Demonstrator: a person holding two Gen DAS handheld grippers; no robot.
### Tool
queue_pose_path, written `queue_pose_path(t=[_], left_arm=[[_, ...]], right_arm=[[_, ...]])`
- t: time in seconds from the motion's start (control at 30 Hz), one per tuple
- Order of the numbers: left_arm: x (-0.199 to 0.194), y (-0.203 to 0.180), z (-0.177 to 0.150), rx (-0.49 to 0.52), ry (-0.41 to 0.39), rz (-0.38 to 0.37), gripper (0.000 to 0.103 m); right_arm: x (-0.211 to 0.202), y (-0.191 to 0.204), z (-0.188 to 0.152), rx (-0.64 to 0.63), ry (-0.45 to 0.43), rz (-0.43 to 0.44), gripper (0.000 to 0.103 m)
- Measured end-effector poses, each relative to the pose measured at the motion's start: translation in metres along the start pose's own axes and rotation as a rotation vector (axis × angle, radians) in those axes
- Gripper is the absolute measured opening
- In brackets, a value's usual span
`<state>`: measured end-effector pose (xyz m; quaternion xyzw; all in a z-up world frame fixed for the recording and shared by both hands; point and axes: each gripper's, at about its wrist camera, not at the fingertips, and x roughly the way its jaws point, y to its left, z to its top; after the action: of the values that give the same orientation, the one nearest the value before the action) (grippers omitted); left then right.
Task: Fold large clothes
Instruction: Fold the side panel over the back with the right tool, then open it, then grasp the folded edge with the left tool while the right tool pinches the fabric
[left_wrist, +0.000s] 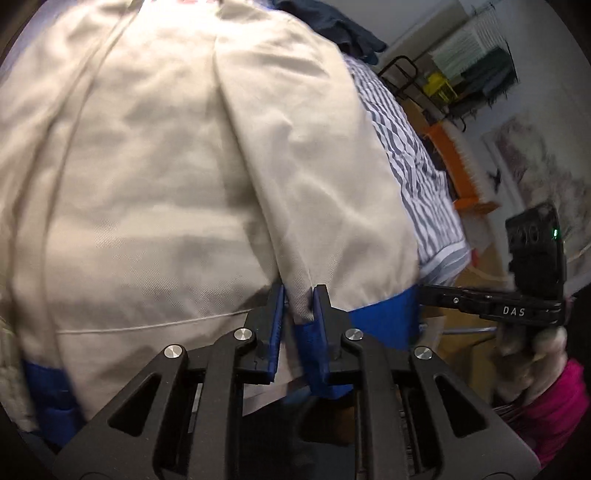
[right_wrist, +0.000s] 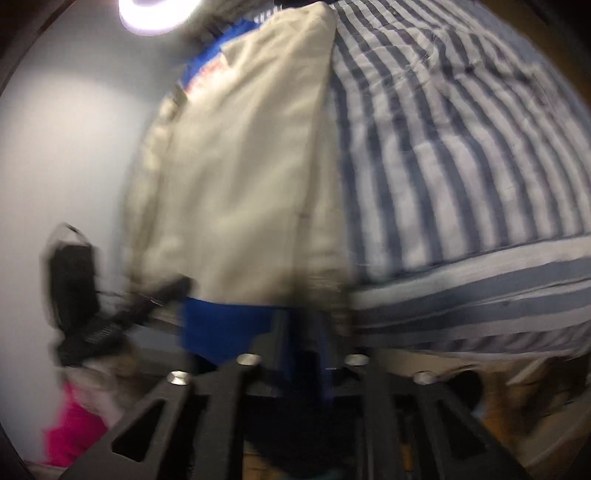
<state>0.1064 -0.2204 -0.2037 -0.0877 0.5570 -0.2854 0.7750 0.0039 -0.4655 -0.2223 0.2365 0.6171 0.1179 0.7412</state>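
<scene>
Plainly, left tool (left_wrist: 298, 295): blue pads pinching a fold of the cream garment (left_wrist: 155, 166) at its hem, where a blue band (left_wrist: 384, 321) runs.
Right tool (right_wrist: 306, 328): blurred; jaws look pressed together at the garment's lower edge, though what they hold I cannot tell for sure.
Where the garment is: spread over a striped bed cover (right_wrist: 461, 155), its near edge lifted by both tools.
Doing it well: keep both pinches level and the hem taut between them, so that the fold lands straight without dragging the cover.
Look of the garment: cream twill, stitched seams, soft creases, blue trim, likely a jacket.
</scene>
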Motion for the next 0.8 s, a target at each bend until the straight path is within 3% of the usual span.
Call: queue_pose_path(t=[0.1, 0.2, 0.3, 0.37, 0.53, 0.6, 0.67, 0.73, 0.8], left_arm=[[-0.016, -0.016, -0.007, 0.086, -0.051, 0.043, 0.015], [-0.037, -0.03, -0.013, 0.125, -0.117, 0.049, 0.015], [-0.047, -0.044, -0.013, 0.131, -0.157, 0.027, 0.015], [-0.04, -0.061, -0.01, 0.174, -0.142, 0.015, 0.015], [-0.004, -0.094, 0.0, 0.201, -0.088, 0.021, 0.037], [0.013, -0.106, 0.006, 0.189, -0.061, 0.023, 0.038], [0.03, -0.118, 0.012, 0.182, -0.042, 0.048, 0.04], [0.047, -0.129, 0.019, 0.181, -0.028, 0.068, 0.051], [0.064, -0.139, 0.027, 0.182, -0.02, 0.118, 0.052]], right_arm=[[-0.002, 0.007, -0.003, -0.048, 0.003, -0.041, 0.009], [-0.022, 0.011, -0.006, -0.077, -0.071, 0.037, 0.031], [-0.045, 0.008, -0.004, -0.096, -0.172, 0.087, 0.04], [-0.054, 0.001, 0.001, -0.067, -0.208, 0.087, 0.041], [-0.089, -0.016, 0.01, -0.003, -0.326, 0.078, 0.052], [-0.102, -0.02, 0.012, 0.009, -0.368, 0.05, 0.053], [-0.11, -0.025, 0.013, 0.018, -0.398, 0.04, 0.054], [-0.113, -0.029, 0.014, 0.032, -0.412, 0.03, 0.054], [-0.118, -0.039, 0.017, 0.039, -0.42, 0.02, 0.054]])
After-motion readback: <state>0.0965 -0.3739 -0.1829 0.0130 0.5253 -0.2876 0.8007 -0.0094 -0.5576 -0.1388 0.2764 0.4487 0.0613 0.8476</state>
